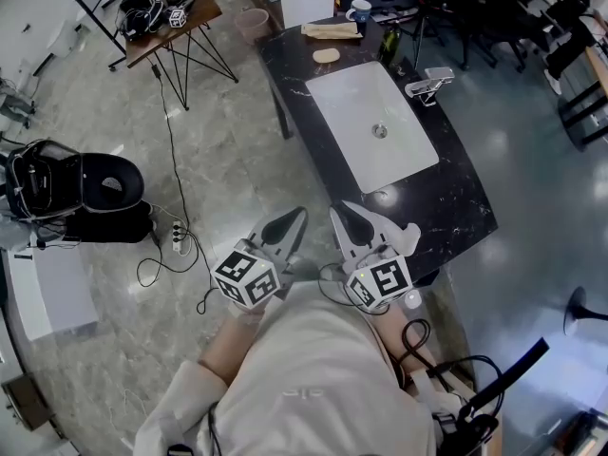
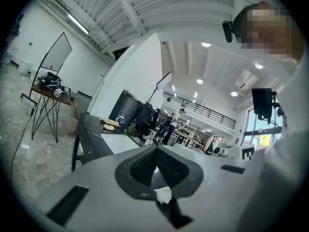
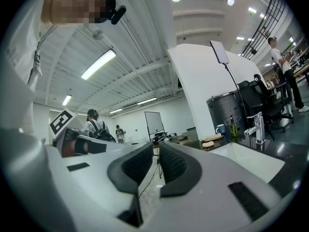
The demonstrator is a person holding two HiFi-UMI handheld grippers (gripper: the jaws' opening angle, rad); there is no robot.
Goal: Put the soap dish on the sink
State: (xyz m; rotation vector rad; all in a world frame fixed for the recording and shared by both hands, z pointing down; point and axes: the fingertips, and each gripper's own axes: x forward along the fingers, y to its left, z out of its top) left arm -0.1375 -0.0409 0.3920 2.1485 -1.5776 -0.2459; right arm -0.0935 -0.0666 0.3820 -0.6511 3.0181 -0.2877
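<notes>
Polished grey stone floor fills most of the head view, with a black table (image 1: pixel 456 198) running away from the person.

Well off to the left of the left claw (image 1: pixel 296 217) an open black case (image 1: pixel 85 198) sits on the floor, and a white power strip (image 1: pixel 179 238) lies nearer, just left of that claw. Far ahead and to its left stands a small side table (image 1: pixel 176 27) piled with cables.

Held about level over the floor, the left claw is closed and empty; in the left gripper view its ribbed pads (image 2: pixel 145 168) meet along a single line. Its marker cube (image 1: pixel 247 275) sits behind it, close to the person's chest.

Just beside it, the right claw (image 1: pixel 347 218) is also closed on nothing. In the right gripper view its pads (image 3: pixel 135 166) stand nearly together, with only a thin slit showing floor between them. Its tip hangs by the near left corner of the table.

Ahead of the right claw a white sink (image 1: pixel 351 103) is set into the table, a faucet (image 1: pixel 427 84) on its right rim. Beyond the sink's far edge, well apart from both claws, lies the soap dish (image 1: pixel 326 55), a small oval tan piece on the black top. Behind it are a longer flat tan piece (image 1: pixel 332 30), a mug (image 1: pixel 359 9) and a green bottle (image 1: pixel 389 40).
</notes>
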